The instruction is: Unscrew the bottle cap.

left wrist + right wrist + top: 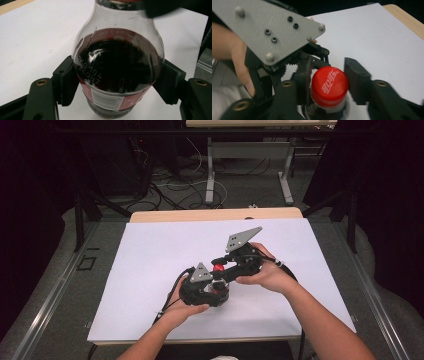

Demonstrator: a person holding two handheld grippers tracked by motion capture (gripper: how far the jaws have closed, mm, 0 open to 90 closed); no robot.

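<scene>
A small clear bottle of dark cola (117, 67) with a red label stands on the white sheet (150, 250). My left gripper (117, 82) is shut on its belly, one black pad pressing each side. In the high view that left gripper (214, 289) sits low at the bottle, held by the left hand. The bottle's red cap (329, 86) lies between the jaws of my right gripper (328, 75), which comes in from above right. Its jaws stand just apart from the cap, so it is open. The red cap (218, 268) also peeks out between the two grippers.
The white sheet covers a wooden table whose far edge (215, 215) shows at the back. Beyond it, cables (175, 187) lie on the floor near the legs of another table (210, 175). Metal rails run along both sides.
</scene>
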